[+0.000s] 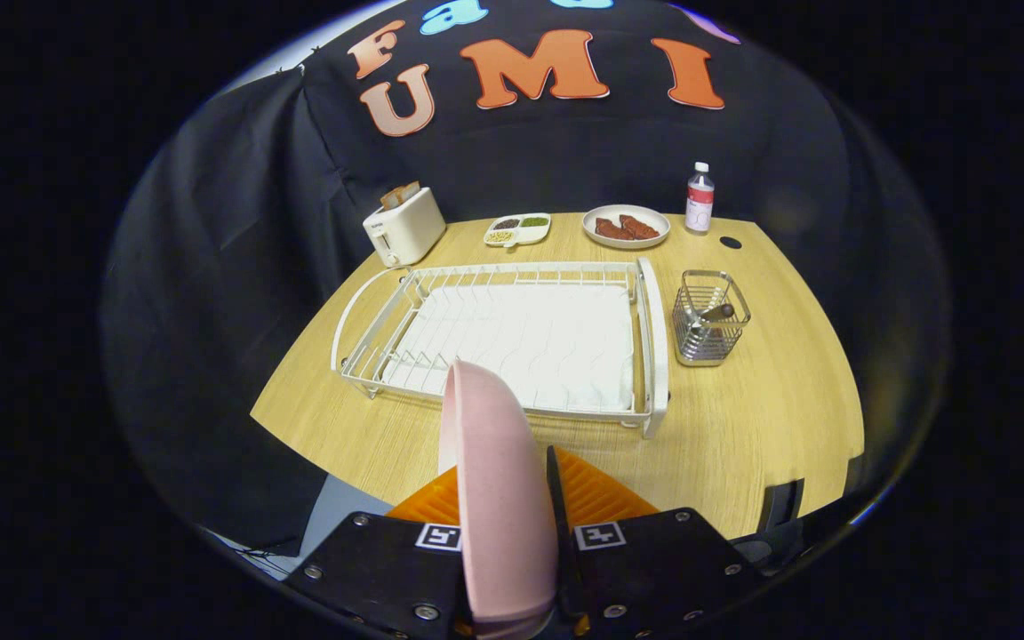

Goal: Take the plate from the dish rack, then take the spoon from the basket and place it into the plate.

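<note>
A pink plate (494, 480) stands on edge between my fingers, held up above the near part of the table; my gripper (512, 533) is shut on it. Beyond the plate lies the white wire dish rack (512, 333), with no dishes in its slots. To the right of the rack stands a small metal wire basket (710, 320), and a spoon (715, 313) leans inside it with its bowl near the top.
At the back of the wooden table (770, 418) stand a white toaster (404, 228), a divided white dish (518, 229), a plate of brown food (626, 226) and a small bottle (700, 198). Bare wood lies right of and in front of the basket.
</note>
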A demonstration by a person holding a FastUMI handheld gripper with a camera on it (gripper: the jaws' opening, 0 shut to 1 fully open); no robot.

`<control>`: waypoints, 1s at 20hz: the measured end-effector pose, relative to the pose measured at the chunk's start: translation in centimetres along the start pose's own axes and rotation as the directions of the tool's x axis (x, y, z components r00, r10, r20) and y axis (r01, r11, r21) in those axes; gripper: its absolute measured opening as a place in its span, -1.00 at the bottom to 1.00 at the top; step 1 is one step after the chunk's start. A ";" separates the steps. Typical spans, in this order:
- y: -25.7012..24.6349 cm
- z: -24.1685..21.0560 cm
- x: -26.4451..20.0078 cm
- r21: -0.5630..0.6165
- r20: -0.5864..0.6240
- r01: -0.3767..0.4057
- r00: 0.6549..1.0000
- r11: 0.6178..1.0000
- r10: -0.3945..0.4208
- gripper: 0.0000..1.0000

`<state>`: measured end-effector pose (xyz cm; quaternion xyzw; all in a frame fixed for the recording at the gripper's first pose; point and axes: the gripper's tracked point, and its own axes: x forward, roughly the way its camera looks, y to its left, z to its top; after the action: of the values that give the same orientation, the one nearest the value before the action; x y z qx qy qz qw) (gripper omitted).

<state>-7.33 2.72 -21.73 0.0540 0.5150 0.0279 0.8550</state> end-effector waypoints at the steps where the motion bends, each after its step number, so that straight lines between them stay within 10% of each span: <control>1: -0.1 -0.5 0.6 0.008 -0.006 -0.002 1.000 1.000 0.002 -0.40; 20: -5.7 -6.7 8.1 0.312 -0.099 0.018 0.995 0.950 0.014 -0.18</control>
<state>-9.56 -1.65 -32.61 0.1867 0.5549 -0.0521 0.8090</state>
